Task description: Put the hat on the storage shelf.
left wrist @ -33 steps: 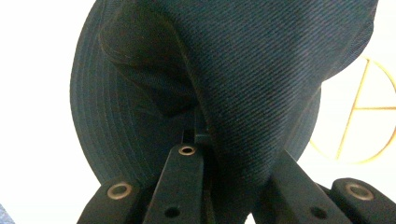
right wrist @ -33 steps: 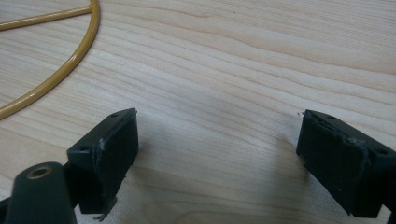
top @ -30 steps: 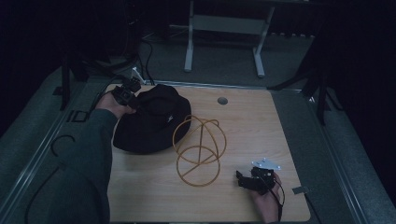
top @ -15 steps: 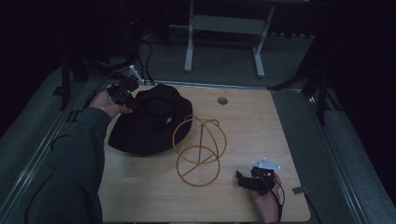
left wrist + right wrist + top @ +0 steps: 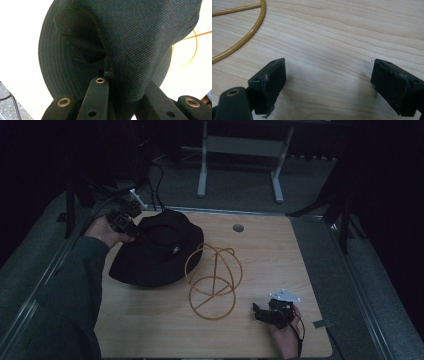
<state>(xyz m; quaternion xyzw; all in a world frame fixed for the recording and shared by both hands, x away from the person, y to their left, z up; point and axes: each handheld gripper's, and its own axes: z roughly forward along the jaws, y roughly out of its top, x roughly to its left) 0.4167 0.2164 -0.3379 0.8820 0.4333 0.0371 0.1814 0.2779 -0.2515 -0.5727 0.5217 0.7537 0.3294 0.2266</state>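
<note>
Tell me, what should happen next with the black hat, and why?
Probably lift the hat a little higher and carry it toward the yellow wire stand. The left hand-held gripper is clamped on the hat's brim, while most of the hat rests on the table. The right hand-held gripper is open over bare wood.

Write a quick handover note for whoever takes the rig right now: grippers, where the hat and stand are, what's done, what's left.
Left gripper: shut on the brim of the black hat, at the hat's far-left edge.
Right gripper: open and holding nothing, low over the bare wooden table near its front right.
Yellow wire stand: upright mid-table, just right of the hat; whether they touch is unclear.
Done: hat gripped.
Left: probably lifting the hat onto the stand; the right gripper could steady the stand.
</note>
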